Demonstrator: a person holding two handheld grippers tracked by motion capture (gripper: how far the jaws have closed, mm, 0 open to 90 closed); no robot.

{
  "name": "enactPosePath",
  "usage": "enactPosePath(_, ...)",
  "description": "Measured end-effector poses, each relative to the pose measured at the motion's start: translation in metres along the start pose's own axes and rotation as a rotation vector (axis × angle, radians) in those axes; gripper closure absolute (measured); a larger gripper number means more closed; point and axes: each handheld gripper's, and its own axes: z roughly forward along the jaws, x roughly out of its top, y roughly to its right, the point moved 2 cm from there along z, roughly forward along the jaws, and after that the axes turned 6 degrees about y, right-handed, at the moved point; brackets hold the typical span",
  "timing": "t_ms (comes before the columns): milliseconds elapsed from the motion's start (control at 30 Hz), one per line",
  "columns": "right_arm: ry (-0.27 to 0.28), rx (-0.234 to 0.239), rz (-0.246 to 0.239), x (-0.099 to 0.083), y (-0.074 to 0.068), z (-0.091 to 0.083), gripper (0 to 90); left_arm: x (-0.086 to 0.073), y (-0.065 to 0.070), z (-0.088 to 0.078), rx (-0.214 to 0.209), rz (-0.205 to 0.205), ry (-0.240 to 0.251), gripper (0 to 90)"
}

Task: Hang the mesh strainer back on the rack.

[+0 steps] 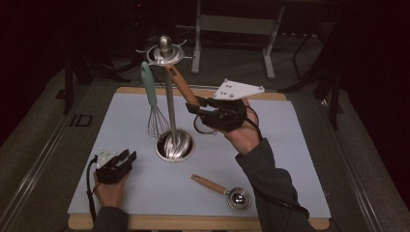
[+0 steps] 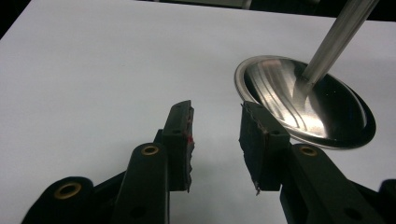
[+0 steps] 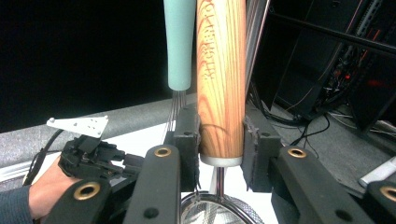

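From above, the right claw is clamped on the lower end of a wooden-handled strainer, held up beside the metal stand in the middle of the tabletop. The handle runs on a slant, its free end up and toward the hooks at the stand's top, its mesh end down by the person's hand. A whisk with a pale green handle hangs from the stand just beside it. The left claw rests low on the tabletop, near the stand's base, holding nothing. A measuring spoon lies flat toward the near edge.

In the left gripper view, that claw stands fairly wide with only bare surface between its jaws, the stand's shiny base just beyond.

In the right gripper view, the claw grips the strainer's handle close to the metal collar, the handle rising nearly straight up, the whisk's green handle right alongside.

I'd worry that the grip sits far from the hanging end, so aiming at a hook may wobble, knock the whisk or tip the stand.
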Motion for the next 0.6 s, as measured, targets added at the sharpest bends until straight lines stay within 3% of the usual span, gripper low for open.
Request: enactPosePath(600,-0.038,0.002,-0.026,-0.009,0.003,0.030,71.3,0.000,0.000,0.000,0.000,-0.002,0.002,64.4)
